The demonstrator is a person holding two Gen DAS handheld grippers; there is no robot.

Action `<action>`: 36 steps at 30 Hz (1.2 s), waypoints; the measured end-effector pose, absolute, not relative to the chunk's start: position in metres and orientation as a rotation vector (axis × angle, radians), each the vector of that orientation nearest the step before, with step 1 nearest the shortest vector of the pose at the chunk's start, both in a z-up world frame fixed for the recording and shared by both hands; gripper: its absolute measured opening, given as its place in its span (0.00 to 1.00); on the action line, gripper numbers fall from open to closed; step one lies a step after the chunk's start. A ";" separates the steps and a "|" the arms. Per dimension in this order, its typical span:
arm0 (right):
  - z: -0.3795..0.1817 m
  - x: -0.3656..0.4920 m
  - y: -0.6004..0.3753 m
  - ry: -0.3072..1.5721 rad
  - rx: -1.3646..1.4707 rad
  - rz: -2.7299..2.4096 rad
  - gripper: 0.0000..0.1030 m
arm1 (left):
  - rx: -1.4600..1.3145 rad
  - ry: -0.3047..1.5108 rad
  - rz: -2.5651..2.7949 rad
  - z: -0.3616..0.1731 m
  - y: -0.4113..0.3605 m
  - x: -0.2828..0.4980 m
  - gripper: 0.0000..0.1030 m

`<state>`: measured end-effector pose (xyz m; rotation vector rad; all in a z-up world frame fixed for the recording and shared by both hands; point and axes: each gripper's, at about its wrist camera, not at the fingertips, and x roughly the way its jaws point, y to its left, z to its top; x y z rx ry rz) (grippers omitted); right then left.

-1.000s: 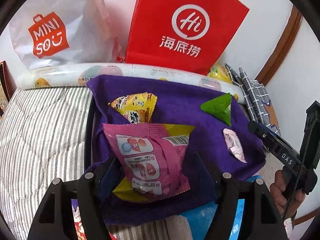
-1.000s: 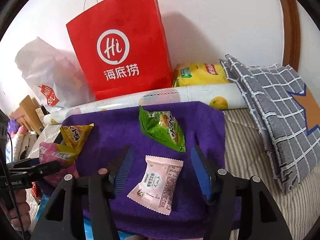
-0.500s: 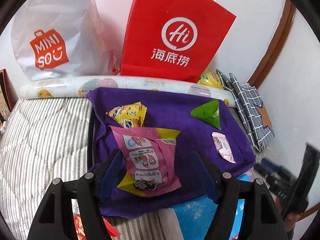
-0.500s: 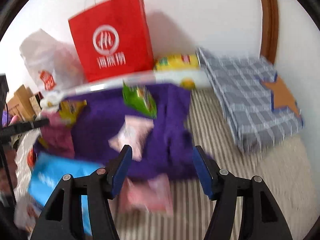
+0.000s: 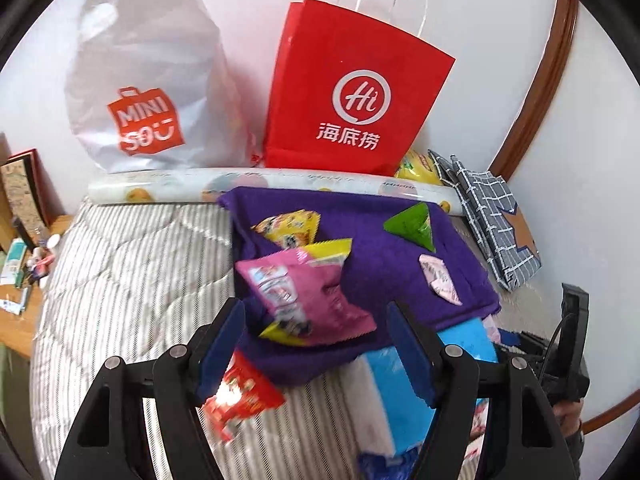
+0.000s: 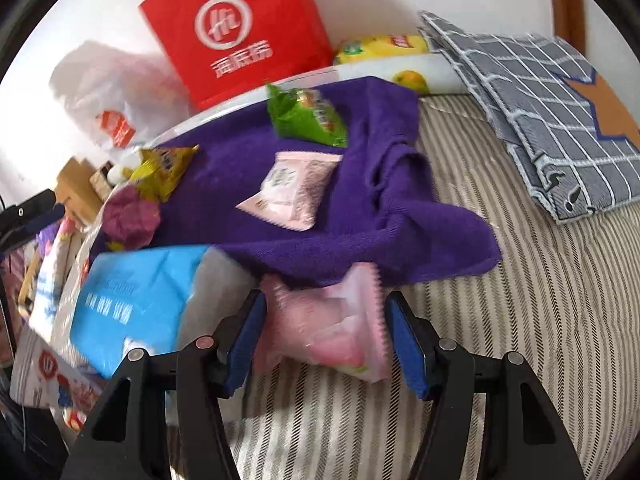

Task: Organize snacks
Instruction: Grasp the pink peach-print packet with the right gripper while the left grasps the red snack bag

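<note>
A purple towel (image 5: 380,264) (image 6: 280,184) lies on the striped bedding. It carries a magenta packet (image 5: 308,300), a yellow packet (image 5: 288,228), a green packet (image 5: 412,226) and a pale pink packet (image 5: 440,280) (image 6: 296,188). My left gripper (image 5: 316,344) hangs open just short of the magenta packet, holding nothing. A red packet (image 5: 240,396) lies under its left finger. My right gripper (image 6: 326,340) straddles a see-through pink packet (image 6: 332,328) lying off the towel's near edge. Its jaws are closing, pads beside the packet's edges. A blue packet (image 6: 136,292) lies to its left.
A red paper bag (image 5: 352,92) and a white plastic bag (image 5: 148,92) lean on the back wall behind a rolled printed sheet (image 5: 168,190). A yellow chip bag (image 6: 380,44) and a grey checked cloth (image 6: 540,112) lie at the right. A cluttered wooden desk (image 5: 20,248) stands left.
My left gripper drew back and up from the magenta packet that lay between its fingers. My right gripper swung from the pale pink packet on the towel down to the see-through pink packet.
</note>
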<state>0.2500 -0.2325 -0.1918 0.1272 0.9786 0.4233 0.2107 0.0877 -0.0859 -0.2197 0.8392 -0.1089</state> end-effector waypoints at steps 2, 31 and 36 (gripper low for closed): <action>-0.190 0.249 -0.230 0.985 0.115 0.418 0.38 | -0.225 0.844 -0.099 -0.087 0.092 0.204 0.69; -0.180 0.150 -0.272 0.797 0.132 0.245 0.35 | -0.017 0.923 0.062 -0.158 0.088 0.172 0.69; -0.187 0.155 -0.274 0.810 0.131 0.242 0.36 | 0.039 0.921 0.105 -0.169 0.088 0.190 0.69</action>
